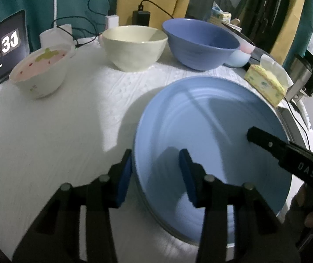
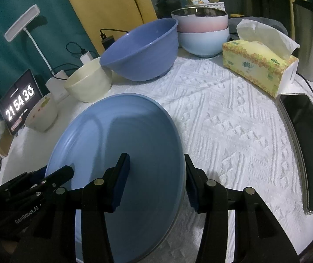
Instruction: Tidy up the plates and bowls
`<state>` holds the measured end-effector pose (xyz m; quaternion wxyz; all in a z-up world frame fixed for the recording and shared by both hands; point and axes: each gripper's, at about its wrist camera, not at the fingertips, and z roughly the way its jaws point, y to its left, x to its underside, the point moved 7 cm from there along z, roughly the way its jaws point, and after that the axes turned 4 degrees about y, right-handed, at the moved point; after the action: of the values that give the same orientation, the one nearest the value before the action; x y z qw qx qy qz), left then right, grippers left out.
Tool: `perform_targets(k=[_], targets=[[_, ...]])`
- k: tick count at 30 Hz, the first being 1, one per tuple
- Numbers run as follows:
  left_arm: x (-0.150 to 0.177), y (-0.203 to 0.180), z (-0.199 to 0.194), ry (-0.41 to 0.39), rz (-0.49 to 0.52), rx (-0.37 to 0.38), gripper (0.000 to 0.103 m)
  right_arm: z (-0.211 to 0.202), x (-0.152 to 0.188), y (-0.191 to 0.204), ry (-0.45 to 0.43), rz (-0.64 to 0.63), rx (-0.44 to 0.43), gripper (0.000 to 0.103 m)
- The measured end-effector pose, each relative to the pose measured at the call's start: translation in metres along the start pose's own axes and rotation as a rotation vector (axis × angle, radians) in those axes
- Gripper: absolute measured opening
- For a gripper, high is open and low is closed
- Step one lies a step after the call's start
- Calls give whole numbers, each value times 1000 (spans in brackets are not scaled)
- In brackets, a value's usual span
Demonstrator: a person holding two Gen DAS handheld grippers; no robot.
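A light blue plate (image 1: pixel 211 144) is seen near the front edge of a table covered with a white textured cloth (image 2: pixel 233 118); another rim shows beneath its near edge, so it appears to lie on a second plate. The left gripper (image 1: pixel 156 175) is set astride the plate's left rim, one blue pad outside the edge and the other over the plate's surface. Its jaws are part-spread, and whether the pads actually press on the rim cannot be told. The right gripper (image 2: pixel 156 184) is placed the same way on the plate's right rim — one pad over the plate, one just outside it — and no firm pinch can be confirmed there either.

Along the far side of the table a row of bowls is found: a small white bowl with a pink interior (image 1: pixel 40 74) at the far left, a cream bowl (image 1: pixel 134 46) beside it, then a large blue bowl (image 1: pixel 200 43). Farther right, a pink bowl is nested in a pale blue bowl (image 2: pixel 202 37). A yellow tissue box (image 2: pixel 259 68) stands right of these, with a dark tablet (image 2: pixel 305 149) at the right edge. A clock display (image 2: pixel 18 107) and a white lamp (image 2: pixel 22 22) are seen far left.
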<state>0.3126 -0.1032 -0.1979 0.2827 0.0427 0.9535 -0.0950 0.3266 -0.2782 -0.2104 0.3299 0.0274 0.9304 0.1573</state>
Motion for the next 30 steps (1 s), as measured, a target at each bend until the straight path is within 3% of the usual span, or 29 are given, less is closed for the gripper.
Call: perform_targets(k=[16, 30], targets=[[10, 42, -22, -24, -58, -15, 42, -3, 0, 46, 2, -67, -11, 48], [24, 104, -49, -55, -150, -63, 42, 6, 7, 117, 25, -165, -56, 48]])
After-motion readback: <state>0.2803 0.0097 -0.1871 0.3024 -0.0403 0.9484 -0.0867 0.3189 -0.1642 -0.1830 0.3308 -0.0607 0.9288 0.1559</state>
